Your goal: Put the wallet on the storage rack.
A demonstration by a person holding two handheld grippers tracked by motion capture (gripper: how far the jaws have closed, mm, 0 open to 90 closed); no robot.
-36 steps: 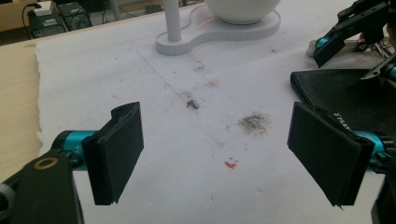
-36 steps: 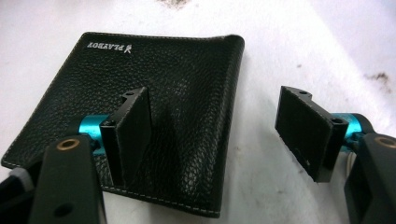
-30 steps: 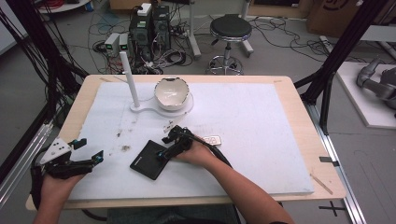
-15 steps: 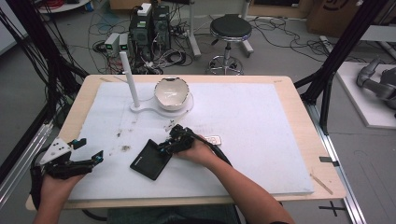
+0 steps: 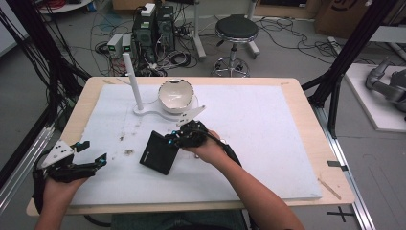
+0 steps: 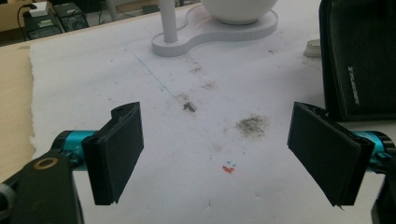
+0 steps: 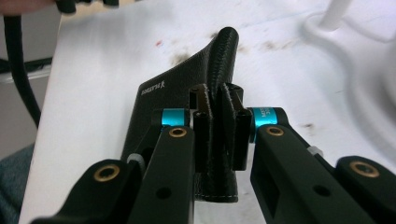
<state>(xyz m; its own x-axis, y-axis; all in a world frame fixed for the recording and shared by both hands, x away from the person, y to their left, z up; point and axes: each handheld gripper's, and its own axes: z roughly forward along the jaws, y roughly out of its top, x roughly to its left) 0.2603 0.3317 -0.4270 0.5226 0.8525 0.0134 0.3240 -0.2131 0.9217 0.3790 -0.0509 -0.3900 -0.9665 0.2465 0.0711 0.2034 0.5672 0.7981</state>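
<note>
Grasp done: right claw [image 7: 218, 135] has just closed and is clamped on one edge of the black wallet [image 5: 159, 152], that edge raised, the far end near the white mat [image 5: 268, 143] mid-bench. Left claw [image 6: 229, 154] apart, empty, idle at left. Left to do, likely: lift clear and place the wallet.

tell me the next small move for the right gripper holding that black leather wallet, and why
Probably keep lifting gently. The right gripper has just closed its jaws on one edge of the black leather wallet, which tilts with its far corner seemingly on the white table cover. The left gripper stands open, apart.
</note>
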